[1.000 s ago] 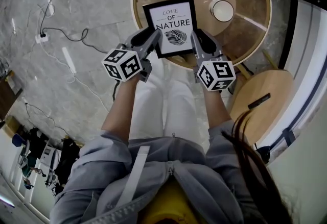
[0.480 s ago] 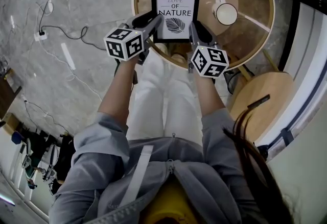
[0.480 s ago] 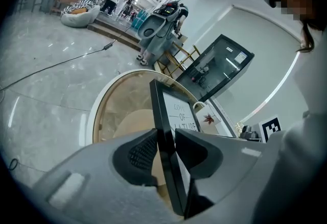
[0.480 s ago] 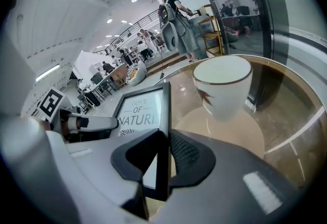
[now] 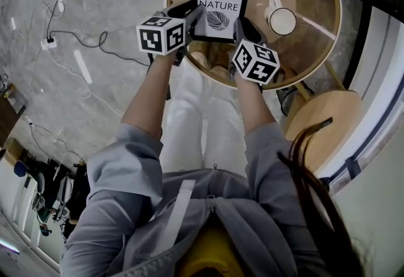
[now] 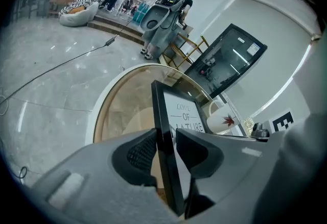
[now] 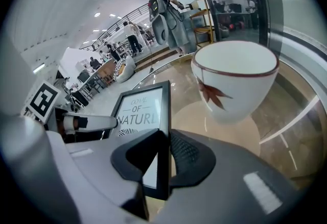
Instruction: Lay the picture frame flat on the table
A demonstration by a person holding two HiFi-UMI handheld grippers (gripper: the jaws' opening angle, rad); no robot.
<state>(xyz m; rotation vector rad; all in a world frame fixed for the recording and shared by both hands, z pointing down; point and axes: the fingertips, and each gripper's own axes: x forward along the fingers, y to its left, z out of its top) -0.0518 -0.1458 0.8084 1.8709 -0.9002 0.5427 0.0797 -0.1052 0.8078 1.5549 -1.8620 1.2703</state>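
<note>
Two grippers: left gripper (image 5: 192, 14), jaws easing apart with the 9 o'clock edge of the picture frame (image 5: 219, 7) between them, right gripper (image 5: 241, 27) pinching its 3 o'clock edge, frame over the round table (image 5: 319, 48), white mug (image 5: 282, 19) at 3 o'clock.

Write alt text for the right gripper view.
The right gripper grips the frame by one edge; its print reads Love of Nature. A white cup with a red leaf stands just beyond on the glass table.
</note>
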